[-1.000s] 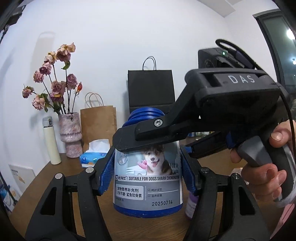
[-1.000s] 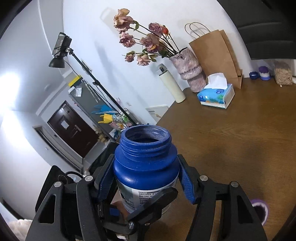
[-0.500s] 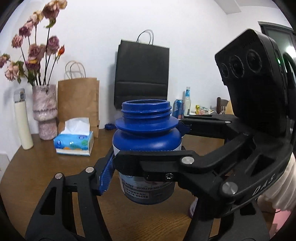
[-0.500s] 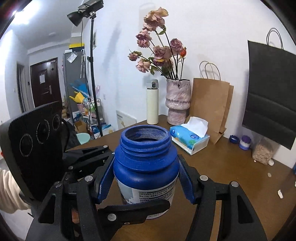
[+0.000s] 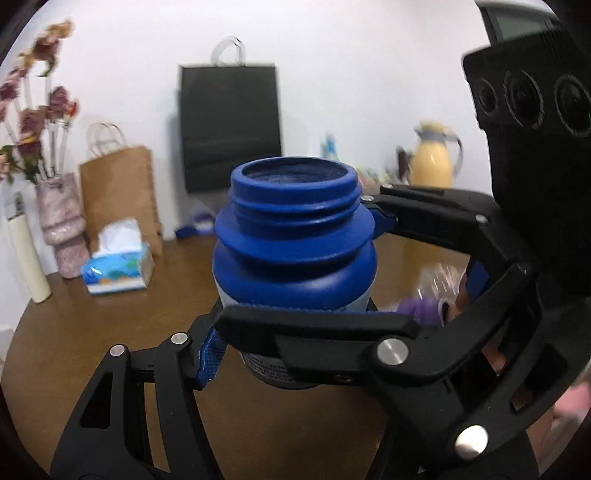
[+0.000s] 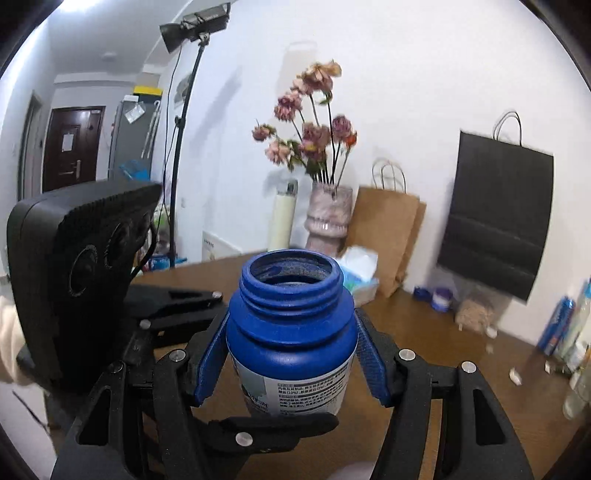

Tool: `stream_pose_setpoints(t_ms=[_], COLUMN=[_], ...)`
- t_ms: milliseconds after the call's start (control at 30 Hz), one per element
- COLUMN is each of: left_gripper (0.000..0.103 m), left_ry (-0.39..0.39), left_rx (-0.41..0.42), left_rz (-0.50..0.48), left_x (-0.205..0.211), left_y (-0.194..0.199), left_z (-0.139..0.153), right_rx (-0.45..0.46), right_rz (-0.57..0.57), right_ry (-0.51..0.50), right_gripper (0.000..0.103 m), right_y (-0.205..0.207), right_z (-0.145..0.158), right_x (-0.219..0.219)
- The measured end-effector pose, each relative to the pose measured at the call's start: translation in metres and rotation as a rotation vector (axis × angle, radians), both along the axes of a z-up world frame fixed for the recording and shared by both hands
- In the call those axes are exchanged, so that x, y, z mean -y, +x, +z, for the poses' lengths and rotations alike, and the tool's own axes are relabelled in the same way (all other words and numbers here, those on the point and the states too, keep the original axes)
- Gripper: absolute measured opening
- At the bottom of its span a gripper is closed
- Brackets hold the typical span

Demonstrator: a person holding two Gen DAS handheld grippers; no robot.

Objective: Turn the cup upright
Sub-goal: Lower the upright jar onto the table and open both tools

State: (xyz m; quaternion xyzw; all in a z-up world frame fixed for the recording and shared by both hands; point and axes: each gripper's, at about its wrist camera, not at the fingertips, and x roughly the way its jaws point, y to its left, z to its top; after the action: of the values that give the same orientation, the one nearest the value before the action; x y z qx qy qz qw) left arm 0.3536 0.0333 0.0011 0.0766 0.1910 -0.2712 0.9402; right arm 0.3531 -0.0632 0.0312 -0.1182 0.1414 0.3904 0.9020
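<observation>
Blue jar (image 5: 295,258) (the task's cup), upright with its open threaded mouth at top, held above a brown wooden table (image 5: 92,306) at the centre of both wrist views; its grey printed label (image 6: 295,384) shows below the blue shoulder.

Right gripper (image 6: 291,362): lower centre of the right wrist view, blue-padded fingers (image 6: 208,362) closed against the jar's two sides just below the shoulder, holding it. In the left wrist view this tool crosses the lower right of the frame, one black arm passing in front of the jar and one behind its neck.

Left gripper (image 5: 295,350): only its left blue pad (image 5: 210,350) is visible, at lower centre-left, lying against the jar's lower side; the opposite finger is hidden behind the right gripper, so whether it grips the jar cannot be told. Its black camera housing (image 6: 74,266) fills the left of the right wrist view.

Background, along the white wall: vase of dried flowers (image 6: 327,218), cream flask (image 6: 282,218), tissue box (image 5: 118,266), brown paper bag (image 5: 120,199), black paper bag (image 5: 229,125), yellow jug (image 5: 432,158) at centre right. A lamp on a stand (image 6: 195,22) stands at upper left of the right wrist view.
</observation>
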Motion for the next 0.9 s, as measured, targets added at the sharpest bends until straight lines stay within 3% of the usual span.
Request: stream_pose_setpoints(t_ms=[233, 400, 533, 633, 833, 900], left_gripper=[0.060, 0.061, 0.062, 0.069, 0.082, 0.085], left_ry=[0.051, 0.117, 0.129, 0.141, 0.150, 0.146], left_rx=[-0.186, -0.290, -0.302, -0.327, -0.346, -0.339], left_rz=[-0.006, -0.002, 0.010, 0.030, 0.076, 0.106], left_x=[0.022, 0.033, 0.033, 0.031, 0.016, 0.010], left_y=[0.021, 0.025, 0.022, 0.017, 0.009, 0.005], left_z=[-0.031, -0.049, -0.051, -0.053, -0.054, -0.053], right_rx=[-0.204, -0.232, -0.260, -0.239, -0.282, -0.288], right_rz=[-0.012, -0.037, -0.048, -0.065, -0.098, -0.118], right_ry=[0.021, -0.051, -0.062, -0.091, -0.133, -0.159], right_gripper=[0.068, 0.068, 0.068, 0.068, 0.069, 0.075], right_y=[0.027, 0.031, 0.034, 0.032, 0.040, 0.042], right_z=[-0.038, -0.055, -0.063, -0.065, -0.072, -0.075], right_x=[0.022, 0.026, 0.032, 0.032, 0.031, 0.031])
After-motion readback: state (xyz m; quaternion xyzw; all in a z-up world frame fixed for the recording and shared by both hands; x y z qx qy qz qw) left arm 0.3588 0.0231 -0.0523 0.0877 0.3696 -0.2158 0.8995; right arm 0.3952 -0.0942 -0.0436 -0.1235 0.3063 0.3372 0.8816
